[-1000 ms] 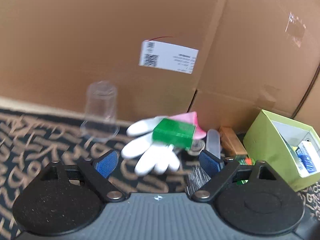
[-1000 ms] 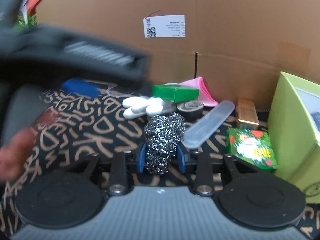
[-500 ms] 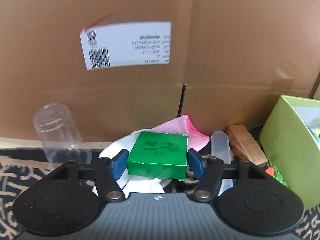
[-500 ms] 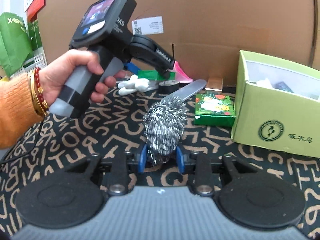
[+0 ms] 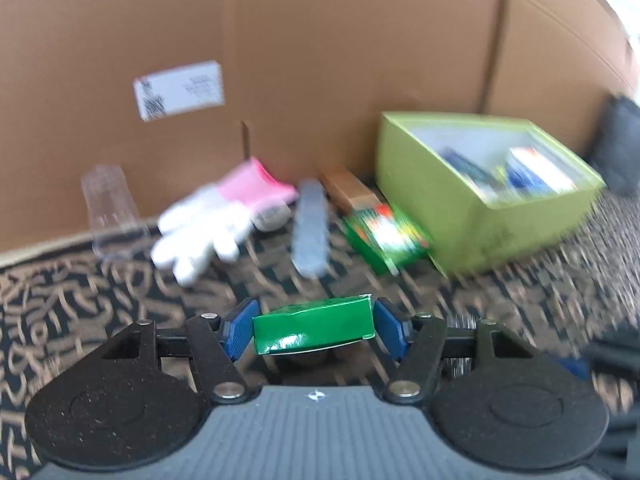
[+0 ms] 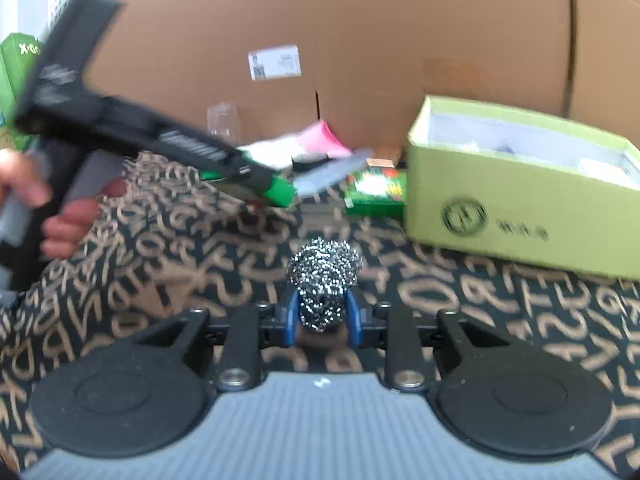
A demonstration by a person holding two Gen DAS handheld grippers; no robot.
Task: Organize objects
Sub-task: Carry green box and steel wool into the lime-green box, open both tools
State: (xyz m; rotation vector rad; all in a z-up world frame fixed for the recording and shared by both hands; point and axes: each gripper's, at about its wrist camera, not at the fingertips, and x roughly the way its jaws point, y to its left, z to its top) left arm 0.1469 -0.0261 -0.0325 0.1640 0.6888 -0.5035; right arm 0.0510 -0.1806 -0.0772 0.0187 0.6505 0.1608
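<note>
My left gripper (image 5: 314, 330) is shut on a small green box (image 5: 314, 326) and holds it above the patterned mat; it also shows in the right wrist view (image 6: 280, 194). My right gripper (image 6: 322, 318) is shut on a steel wool scrubber (image 6: 323, 274), held above the mat. An open lime-green box (image 5: 486, 208) with several items inside stands at the right, also seen in the right wrist view (image 6: 520, 204). On the mat by the cardboard wall lie a white and pink glove (image 5: 212, 220), a translucent case (image 5: 310, 232), a brown box (image 5: 350, 194) and a green printed packet (image 5: 386, 238).
A clear plastic cup (image 5: 110, 210) stands at the left by the cardboard wall (image 5: 320, 60). A tape roll (image 5: 272, 216) lies beside the glove. The patterned mat (image 6: 480, 300) covers the surface. A green bag (image 6: 18, 68) is at far left.
My left gripper closed on the green box, lifted it off the glove and pulled back toward the right. My right gripper keeps the scrubber and has drawn back slightly.
</note>
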